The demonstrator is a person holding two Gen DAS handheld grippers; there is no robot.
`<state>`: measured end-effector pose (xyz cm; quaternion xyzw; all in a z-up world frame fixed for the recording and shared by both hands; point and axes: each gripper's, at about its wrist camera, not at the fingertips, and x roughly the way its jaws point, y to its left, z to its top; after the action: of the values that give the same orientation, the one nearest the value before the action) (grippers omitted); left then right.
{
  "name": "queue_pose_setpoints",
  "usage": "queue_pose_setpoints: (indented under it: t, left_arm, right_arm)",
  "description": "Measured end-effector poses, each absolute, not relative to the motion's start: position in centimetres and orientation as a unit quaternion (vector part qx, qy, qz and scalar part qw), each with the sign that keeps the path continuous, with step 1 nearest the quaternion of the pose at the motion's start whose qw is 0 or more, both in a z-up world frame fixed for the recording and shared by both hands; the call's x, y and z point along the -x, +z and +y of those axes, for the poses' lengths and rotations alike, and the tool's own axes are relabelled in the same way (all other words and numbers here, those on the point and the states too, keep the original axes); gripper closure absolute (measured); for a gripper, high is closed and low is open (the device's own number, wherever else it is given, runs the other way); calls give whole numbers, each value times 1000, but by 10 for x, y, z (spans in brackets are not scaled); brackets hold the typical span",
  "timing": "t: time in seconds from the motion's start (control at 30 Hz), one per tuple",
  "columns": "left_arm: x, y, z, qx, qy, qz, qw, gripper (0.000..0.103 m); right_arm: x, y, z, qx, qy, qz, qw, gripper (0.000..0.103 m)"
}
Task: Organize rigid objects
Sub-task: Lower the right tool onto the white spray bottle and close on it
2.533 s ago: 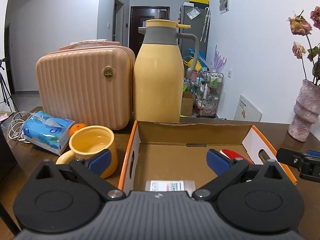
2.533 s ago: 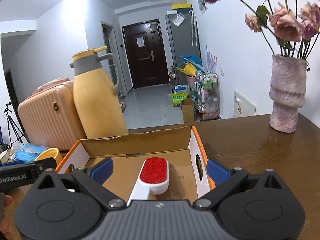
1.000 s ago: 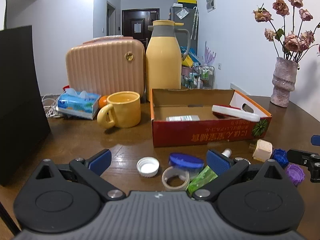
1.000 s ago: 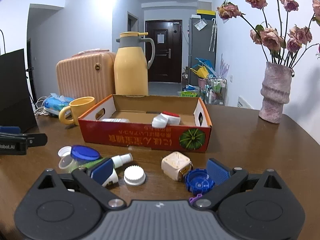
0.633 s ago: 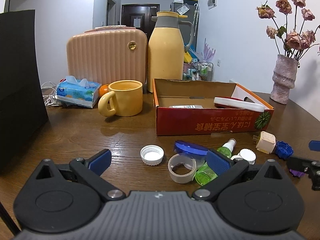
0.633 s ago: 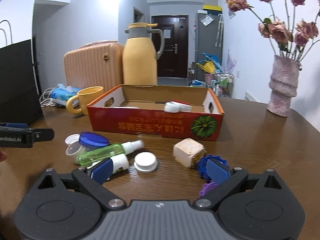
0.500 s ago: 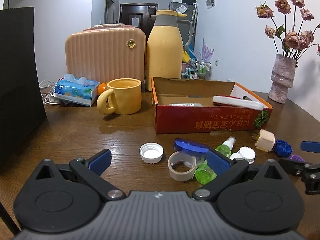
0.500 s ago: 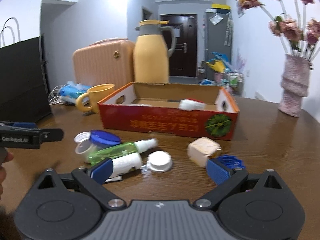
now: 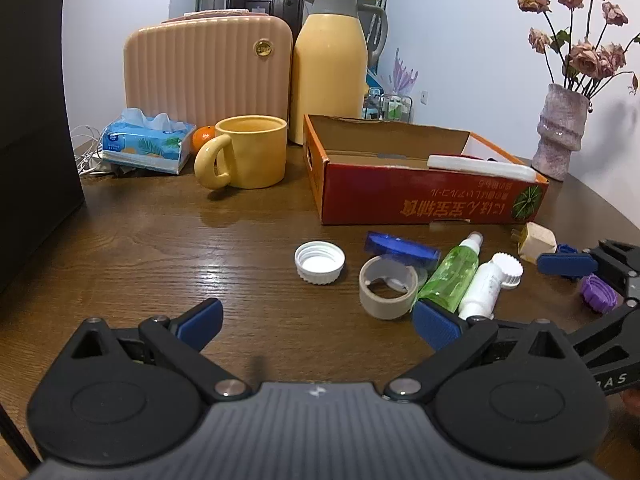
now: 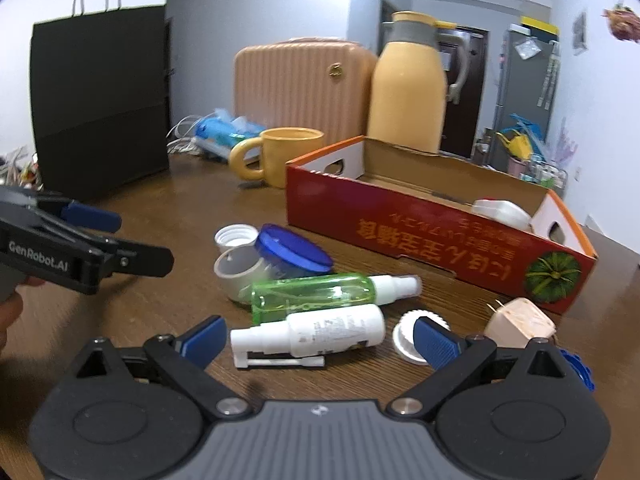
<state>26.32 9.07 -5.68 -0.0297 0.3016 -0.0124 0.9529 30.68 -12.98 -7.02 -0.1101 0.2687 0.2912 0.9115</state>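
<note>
Lower middle of the right wrist view, the white spray bottle [image 10: 316, 332] lies between the right gripper [image 10: 318, 340]'s spread jaws; left gripper [image 9: 316, 320] spread too, empty. Only a white brush [image 10: 502, 212] is boxed in the red box [image 10: 420, 236], most clutter left on the desk [image 9: 180, 248]

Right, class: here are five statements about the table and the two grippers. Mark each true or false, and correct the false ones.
1. The green spray bottle lies on its side. True.
2. The yellow mug sits inside the red box. False: it stands on the table beside the box.
3. The right gripper is shut on the white bottle. False: its jaws are open.
4. The left gripper holds nothing. True.
5. The box is empty. False: a white brush lies inside.
</note>
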Motion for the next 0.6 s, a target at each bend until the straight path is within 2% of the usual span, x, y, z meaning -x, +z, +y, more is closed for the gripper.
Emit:
queue_pose_setpoints:
  t: [0.3,0.6]
  left_arm:
    - [-263,-58,103,42,-16,309,950,0]
    - [-264,-59,104,50,-26,313,948,0]
  right_arm:
    - [-321,-77,-113,158,315,287,891,3]
    - [-335,-86,-108,159,322,308,881,3]
